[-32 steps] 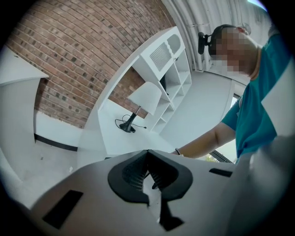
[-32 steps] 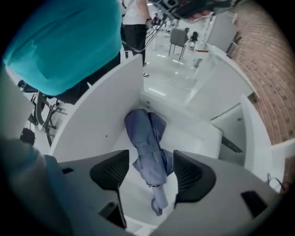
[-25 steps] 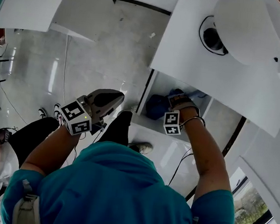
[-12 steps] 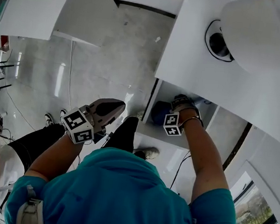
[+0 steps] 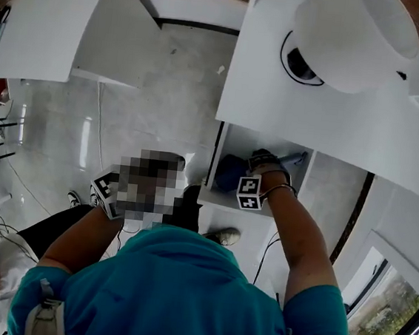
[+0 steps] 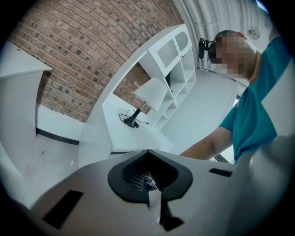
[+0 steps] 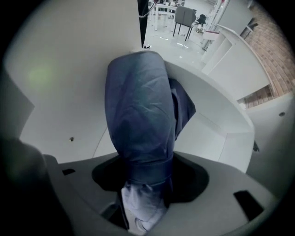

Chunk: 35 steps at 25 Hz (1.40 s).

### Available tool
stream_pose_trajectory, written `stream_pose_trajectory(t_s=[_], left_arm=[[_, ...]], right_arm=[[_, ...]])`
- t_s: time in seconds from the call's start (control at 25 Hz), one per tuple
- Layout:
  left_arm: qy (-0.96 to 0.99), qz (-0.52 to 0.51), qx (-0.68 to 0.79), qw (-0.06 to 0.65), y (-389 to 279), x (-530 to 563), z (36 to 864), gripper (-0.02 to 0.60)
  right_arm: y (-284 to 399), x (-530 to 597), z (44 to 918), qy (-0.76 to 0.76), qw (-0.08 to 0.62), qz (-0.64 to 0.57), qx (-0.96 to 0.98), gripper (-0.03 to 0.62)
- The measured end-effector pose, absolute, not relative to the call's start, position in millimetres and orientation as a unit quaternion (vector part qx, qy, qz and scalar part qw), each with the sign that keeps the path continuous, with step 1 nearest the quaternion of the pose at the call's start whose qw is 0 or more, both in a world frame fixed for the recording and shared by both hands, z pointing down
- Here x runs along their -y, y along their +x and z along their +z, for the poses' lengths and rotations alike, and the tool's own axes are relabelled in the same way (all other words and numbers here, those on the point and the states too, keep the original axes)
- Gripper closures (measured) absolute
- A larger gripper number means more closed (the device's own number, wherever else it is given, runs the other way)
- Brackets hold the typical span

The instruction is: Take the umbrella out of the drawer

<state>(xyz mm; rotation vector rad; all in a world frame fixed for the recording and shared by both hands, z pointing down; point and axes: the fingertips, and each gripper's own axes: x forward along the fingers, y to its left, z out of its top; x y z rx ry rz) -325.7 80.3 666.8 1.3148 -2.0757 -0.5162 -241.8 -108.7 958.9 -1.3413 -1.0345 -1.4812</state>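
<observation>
Right gripper (image 7: 147, 184) clamps umbrella (image 7: 138, 115) in drawer (image 5: 214, 193)
Jaws just closed onto its strapped end; best to hold firm and lift straight up. Left gripper (image 6: 150, 184) empty, jaws together.

The umbrella (image 7: 138, 120) (dark blue) runs down between the right gripper's (image 7: 146, 186) fingers, its lower end hidden.

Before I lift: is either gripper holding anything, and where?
Right gripper: fingers have just been closing on the umbrella at its strapped end. Left gripper: nothing.
</observation>
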Motion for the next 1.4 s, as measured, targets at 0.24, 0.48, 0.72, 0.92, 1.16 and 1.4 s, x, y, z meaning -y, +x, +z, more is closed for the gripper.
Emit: stream_pose_trajectory(t_s=[0.24, 0.48, 0.72, 0.92, 1.16, 1.4], left_arm=[[0.543, -0.190, 0.764, 0.292, -325, -56, 636, 0.569], [0.605, -0.186, 0.728, 0.262, -333, -16, 597, 0.569], [0.671, -0.176, 0.680, 0.238, -326, 37, 557, 0.569], [0.729, -0.165, 0.627, 0.219, -309, 88, 527, 0.569], [0.795, -0.139, 0.559, 0.192, -268, 156, 487, 0.569], [0.852, -0.109, 0.486, 0.160, -179, 218, 439, 0.569]], right_arm=[[-245, 106, 900, -0.496, 0.449, -0.535, 0.516, 0.341], [-255, 107, 813, -0.417, 0.456, -0.446, 0.648, 0.339], [-242, 138, 714, -0.301, 0.457, -0.294, 0.784, 0.339], [-197, 187, 653, -0.169, 0.448, -0.182, 0.859, 0.339], [-112, 239, 595, -0.024, 0.420, -0.092, 0.902, 0.339], [3, 277, 529, 0.102, 0.365, -0.048, 0.924, 0.339]])
